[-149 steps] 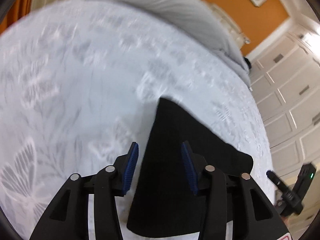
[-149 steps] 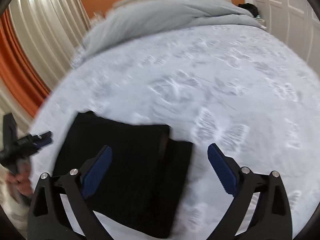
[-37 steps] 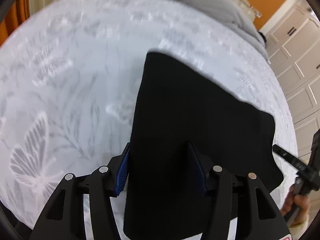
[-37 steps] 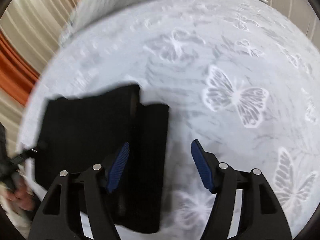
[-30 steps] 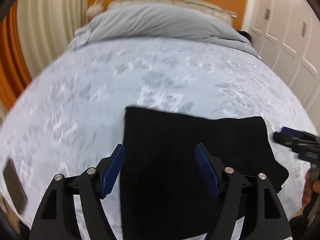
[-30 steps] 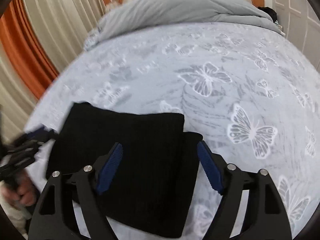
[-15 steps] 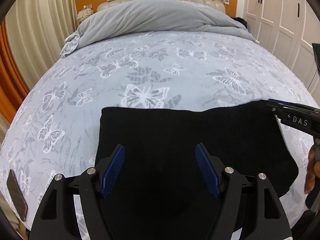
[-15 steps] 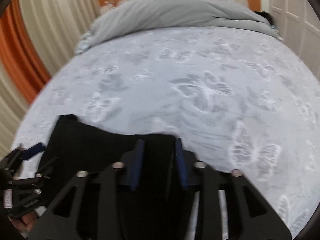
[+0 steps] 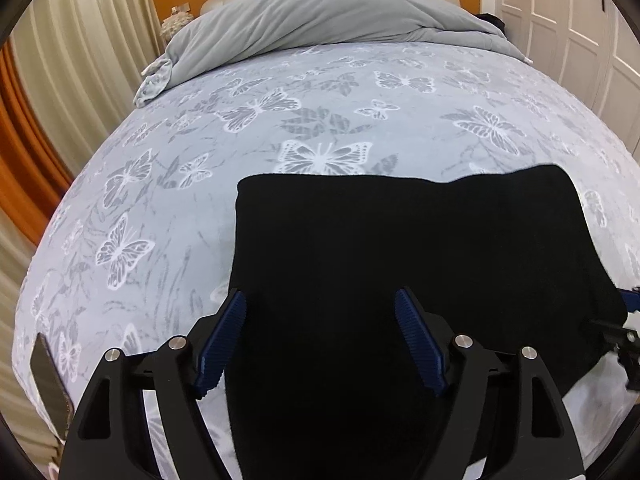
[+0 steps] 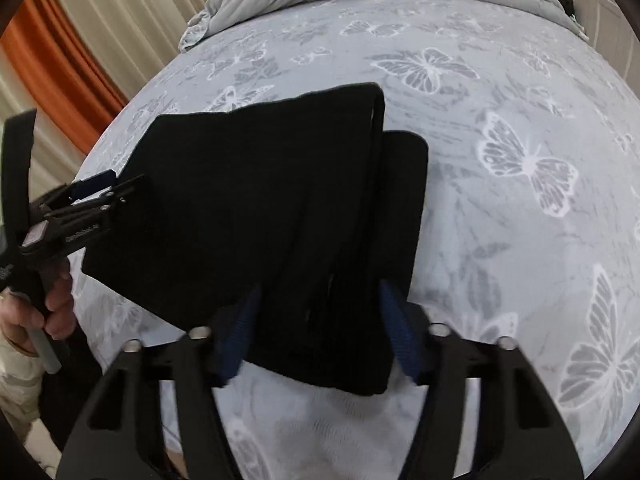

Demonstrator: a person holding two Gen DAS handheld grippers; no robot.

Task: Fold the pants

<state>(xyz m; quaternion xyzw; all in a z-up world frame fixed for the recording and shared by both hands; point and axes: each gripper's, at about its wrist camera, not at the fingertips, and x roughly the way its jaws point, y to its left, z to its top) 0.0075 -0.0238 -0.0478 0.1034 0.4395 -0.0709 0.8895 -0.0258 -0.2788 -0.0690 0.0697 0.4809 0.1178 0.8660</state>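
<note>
Pants (image 9: 400, 256): 1 black folded pair on bed (image 9: 160, 208); 2 grippers, left gripper (image 9: 320, 340) opening.

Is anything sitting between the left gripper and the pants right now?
Nothing visible does. The left gripper hangs with its jaws opening, directly over the black pants, which lie on the butterfly bedspread. The right gripper straddles the other end.

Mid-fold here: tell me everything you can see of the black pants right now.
The black pants lie folded into a thick, roughly rectangular stack on the butterfly-print bedspread, near its front edge. The fabric looks soft and matte, possibly knit. On one side the layers are staggered, a lower layer jutting out past the top one. The right gripper straddles the stack's near end, pads at its sides; the left gripper straddles the opposite side, jaws opening.
</note>
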